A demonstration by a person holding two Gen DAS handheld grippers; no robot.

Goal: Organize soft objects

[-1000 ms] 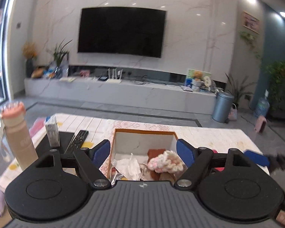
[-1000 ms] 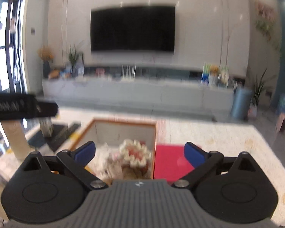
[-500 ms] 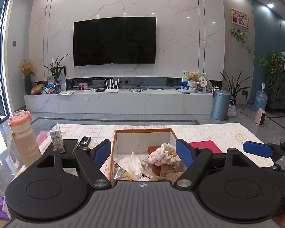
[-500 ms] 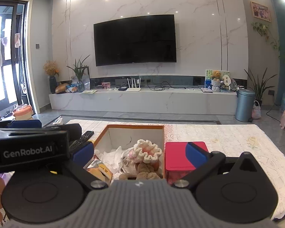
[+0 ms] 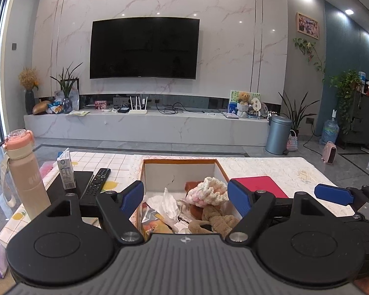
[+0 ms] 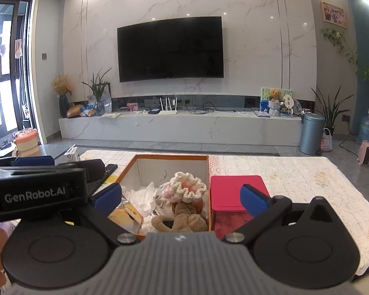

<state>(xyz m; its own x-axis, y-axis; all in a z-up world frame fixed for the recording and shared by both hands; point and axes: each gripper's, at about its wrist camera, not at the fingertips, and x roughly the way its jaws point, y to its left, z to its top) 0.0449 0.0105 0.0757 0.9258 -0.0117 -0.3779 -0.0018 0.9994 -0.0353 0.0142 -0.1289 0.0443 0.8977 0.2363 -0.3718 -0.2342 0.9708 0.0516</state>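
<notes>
The left wrist view shows the left claw (image 5: 185,198) low in the center of the frame, its blue pads wide apart with nothing pressed between them. Above and between the pads stands the open box (image 5: 179,163) with orange rim on the desk (image 5: 270,169). Inside the box lie a cream-and-pink knitted piece (image 5: 207,190), a brown plush toy (image 5: 216,221) in front of it, and crumpled plastic wrappers (image 5: 168,204) to the left.

Only this view shows the whole pink bottle (image 5: 24,174), the small carton (image 5: 66,170) and the remote control (image 5: 97,182) at the left side; at the far right edge one blue pad of the other claw is seen.

The right wrist view shows the right claw (image 6: 182,196), also open and empty. Here the red box (image 6: 236,189) beside the open box is seen complete, touching its right wall, and a yellow packet (image 6: 126,215) in the lower left of the open box. The left tool's black body crosses the left edge.

The plush toy lies flat, its long axis across the frame. The knitted piece's direction I cannot tell.
</notes>
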